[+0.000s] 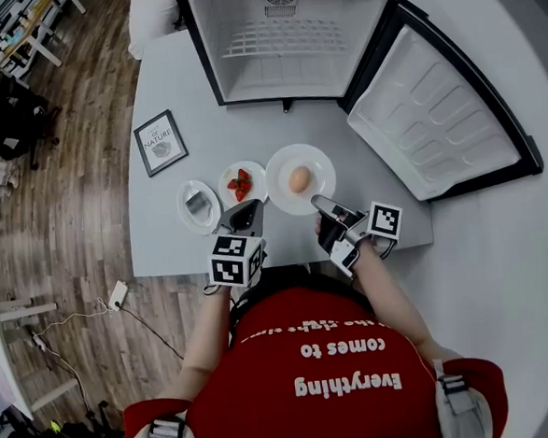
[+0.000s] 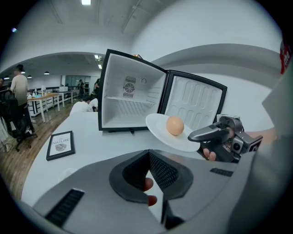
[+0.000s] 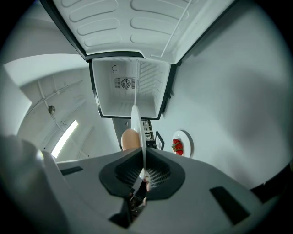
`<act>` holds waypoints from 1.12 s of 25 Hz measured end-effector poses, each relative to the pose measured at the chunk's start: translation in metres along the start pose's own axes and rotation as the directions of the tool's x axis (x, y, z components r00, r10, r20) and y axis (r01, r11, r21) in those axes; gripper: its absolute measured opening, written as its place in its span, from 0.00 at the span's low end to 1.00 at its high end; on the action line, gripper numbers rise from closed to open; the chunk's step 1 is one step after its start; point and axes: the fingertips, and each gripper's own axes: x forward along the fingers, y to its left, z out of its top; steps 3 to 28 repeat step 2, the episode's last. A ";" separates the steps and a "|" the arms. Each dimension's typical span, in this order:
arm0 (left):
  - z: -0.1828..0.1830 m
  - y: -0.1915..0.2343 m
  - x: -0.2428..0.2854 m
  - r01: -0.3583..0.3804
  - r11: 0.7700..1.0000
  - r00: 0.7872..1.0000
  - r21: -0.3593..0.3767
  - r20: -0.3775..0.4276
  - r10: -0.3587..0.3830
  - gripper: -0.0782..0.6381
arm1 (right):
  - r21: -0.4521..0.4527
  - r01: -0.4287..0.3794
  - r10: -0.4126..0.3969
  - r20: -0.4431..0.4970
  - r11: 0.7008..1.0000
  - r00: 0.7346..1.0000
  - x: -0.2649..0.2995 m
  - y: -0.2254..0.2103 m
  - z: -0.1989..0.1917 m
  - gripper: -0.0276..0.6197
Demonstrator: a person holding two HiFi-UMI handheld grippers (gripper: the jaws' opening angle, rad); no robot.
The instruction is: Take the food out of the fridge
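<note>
Right hand-held gripper (image 1: pixel 319 202) pinches the near-right rim of the egg plate (image 1: pixel 281 162), which extends far-left from it, beside the strawberry plate (image 1: pixel 226 181).

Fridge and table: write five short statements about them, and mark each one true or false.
1. The fridge stands open with nothing on its shelf. True.
2. The egg lies on the strawberries' plate. False: it has the large plate to itself.
3. The right hand-held gripper is closed on the large plate's rim. True.
4. The strawberries are inside the fridge. False: they lie on a small plate on the table.
5. In the head view, the picture frame is on the table, left of the plates. True.
</note>
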 end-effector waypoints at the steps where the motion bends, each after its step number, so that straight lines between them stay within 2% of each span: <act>1: 0.000 0.000 0.000 -0.003 1.000 1.000 0.000 0.001 0.003 0.11 | 0.001 0.002 -0.002 -0.004 1.000 1.000 0.000 -0.001 0.000 0.08; 28: 0.001 0.000 0.000 -0.005 1.000 1.000 -0.001 0.002 0.005 0.11 | 0.002 0.005 -0.005 -0.008 1.000 1.000 0.000 -0.002 0.001 0.08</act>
